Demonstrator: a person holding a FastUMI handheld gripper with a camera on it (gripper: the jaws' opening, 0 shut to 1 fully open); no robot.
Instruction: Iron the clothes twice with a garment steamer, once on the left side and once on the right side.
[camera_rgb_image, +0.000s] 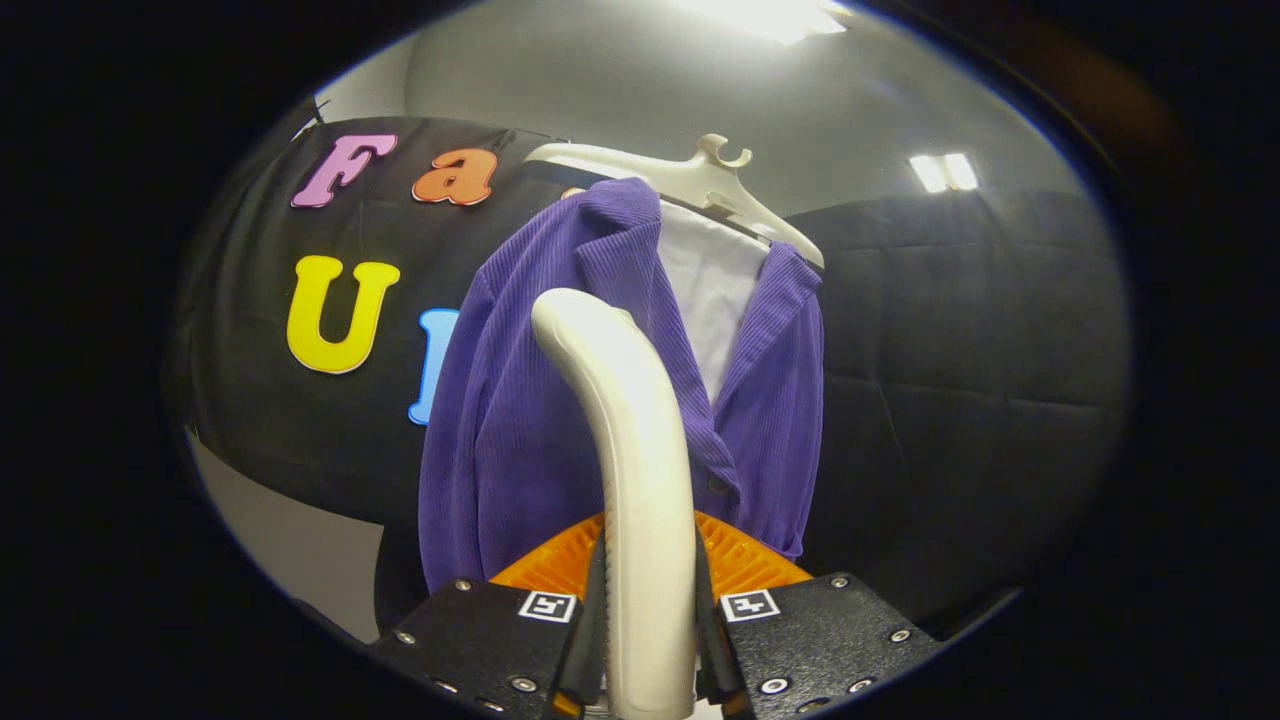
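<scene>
Two fingers of the tongs (650, 640) squeeze tight on the white handle of the garment steamer (630, 480), one on each side, and the handle curves up from between them. Just beyond it hangs a purple jacket (520, 420) with a white shirt (715, 290) inside, on a pale hanger (700, 180). Behind the clothes is the dark booth wall (960, 380).

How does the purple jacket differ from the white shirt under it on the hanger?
The purple jacket is ribbed corduroy; the white shirt looks smooth. The jacket hangs open as the outer layer; the shirt shows between its lapels. Both hang on the hanger, beyond the steamer handle that the gripper clamps.
</scene>
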